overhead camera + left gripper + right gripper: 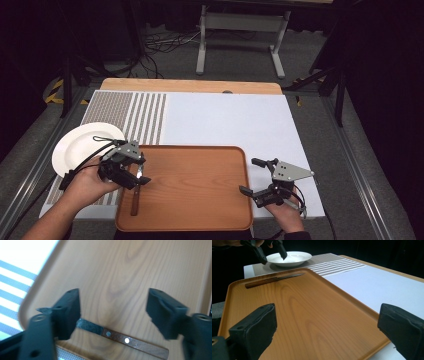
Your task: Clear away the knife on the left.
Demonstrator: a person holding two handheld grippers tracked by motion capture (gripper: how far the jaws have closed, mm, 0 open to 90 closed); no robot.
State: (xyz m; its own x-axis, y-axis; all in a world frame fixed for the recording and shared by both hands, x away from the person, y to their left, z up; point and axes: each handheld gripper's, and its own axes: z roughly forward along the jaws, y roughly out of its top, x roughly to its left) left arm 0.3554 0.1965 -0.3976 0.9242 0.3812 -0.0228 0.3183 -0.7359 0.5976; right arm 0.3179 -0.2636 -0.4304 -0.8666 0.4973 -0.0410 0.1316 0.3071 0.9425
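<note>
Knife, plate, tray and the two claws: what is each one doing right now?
knife: lying flat on the tray's left side, not gripped.
plate: upright, empty, on the striped mat beside the tray.
tray: flat on the table, holding just the knife.
left claw: open, over the knife.
right claw: open, by the tray's right edge, holding nothing.

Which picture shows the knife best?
The right gripper view: the whole knife lies unhidden on the tray. In the left gripper view a jaw covers part of its blade. In the high view it's small, partly under the left gripper.
</note>
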